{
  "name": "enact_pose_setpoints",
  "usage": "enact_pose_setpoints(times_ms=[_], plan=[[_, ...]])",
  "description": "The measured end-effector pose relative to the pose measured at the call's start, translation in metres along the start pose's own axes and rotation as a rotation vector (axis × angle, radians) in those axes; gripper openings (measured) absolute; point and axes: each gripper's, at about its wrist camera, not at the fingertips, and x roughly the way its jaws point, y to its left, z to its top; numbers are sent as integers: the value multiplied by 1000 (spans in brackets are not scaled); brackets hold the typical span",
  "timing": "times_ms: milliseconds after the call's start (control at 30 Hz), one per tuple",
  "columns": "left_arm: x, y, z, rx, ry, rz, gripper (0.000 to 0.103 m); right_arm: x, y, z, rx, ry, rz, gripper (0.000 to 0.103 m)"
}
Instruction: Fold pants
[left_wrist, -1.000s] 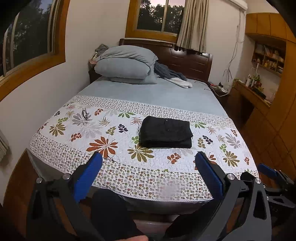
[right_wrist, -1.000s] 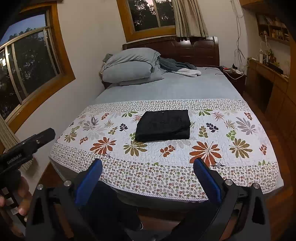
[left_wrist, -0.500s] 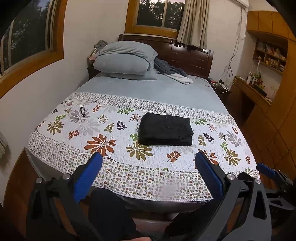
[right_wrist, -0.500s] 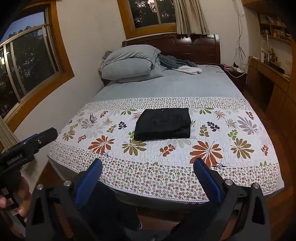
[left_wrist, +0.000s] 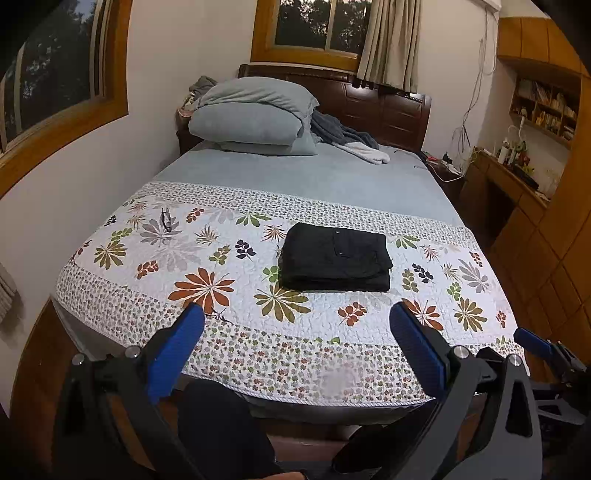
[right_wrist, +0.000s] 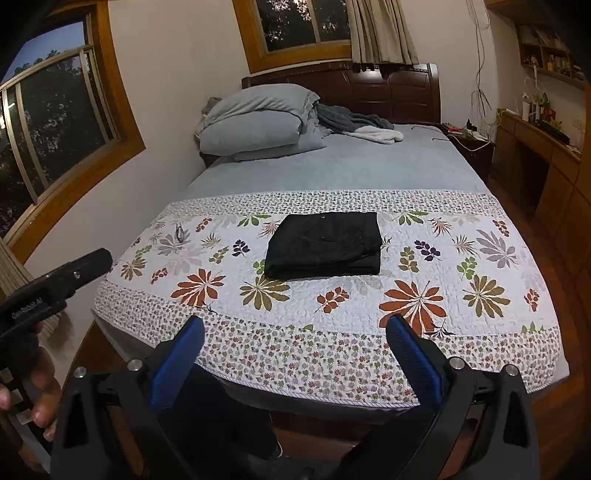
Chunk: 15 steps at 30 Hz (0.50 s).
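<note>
Black pants folded into a compact stack mid-quilt, edges roughly square. Left gripper and right gripper both spread wide, empty, well short of bed. Probably done; underside layers hidden.

Pants: black matt cloth, soft folds. Quilt: stitched, puckered cotton look, floral print. Sheet beyond it: plain grey-blue, matt. Headboard: dark polished wood. Left gripper: blue ribbed pads, matt black plastic frame, bright metal screws.
</note>
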Motion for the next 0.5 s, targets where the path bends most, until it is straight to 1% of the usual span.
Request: enact_pose_setpoints(times_ms=[67,233,367,433,500], plan=[[3,-2,4,4,6,-5,100,2,-1,2,0,4,0,99],[6,-8,11,16,-19,-14,100,5,-3,12,-6,-7,-9,99],[7,-11,11,28,-33,-20,100,10,-6,15,4,-5,-10,99],[6,-11,10,20,-46,-30,100,11,-7,15,7,-1,-7,99],[5,-11,10,18,-49,-25,100,12,-7,14,7,2,-9,99]])
